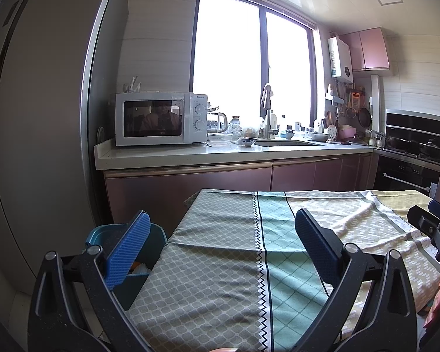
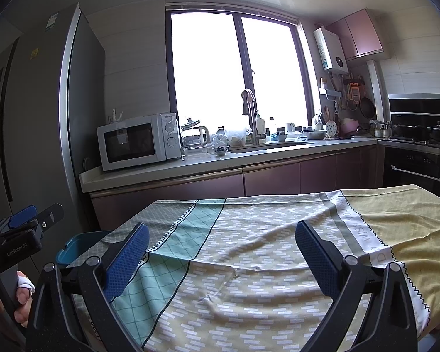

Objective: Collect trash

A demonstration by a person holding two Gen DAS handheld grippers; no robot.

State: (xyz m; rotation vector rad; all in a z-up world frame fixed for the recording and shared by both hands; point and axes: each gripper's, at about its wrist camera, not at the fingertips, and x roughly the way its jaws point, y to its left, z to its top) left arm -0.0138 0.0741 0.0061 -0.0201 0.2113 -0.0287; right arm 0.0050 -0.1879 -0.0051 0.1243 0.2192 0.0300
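Note:
My left gripper (image 1: 221,220) is open and empty, held above the left part of a table covered with a patterned cloth (image 1: 220,264). A blue trash bin (image 1: 102,236) stands on the floor at the table's left side, partly hidden behind my left finger; orange and white scraps (image 1: 139,267) lie inside it. My right gripper (image 2: 221,234) is open and empty above the cloth (image 2: 249,278). The bin's rim also shows in the right wrist view (image 2: 76,243). No loose trash shows on the cloth.
A tall grey fridge (image 1: 38,117) stands at the left. Behind the table runs a counter (image 1: 190,152) with a microwave (image 1: 158,118), bowls, a sink and a tap. A stove with pans (image 1: 413,146) is at the right. The other gripper shows at the right edge (image 1: 434,228).

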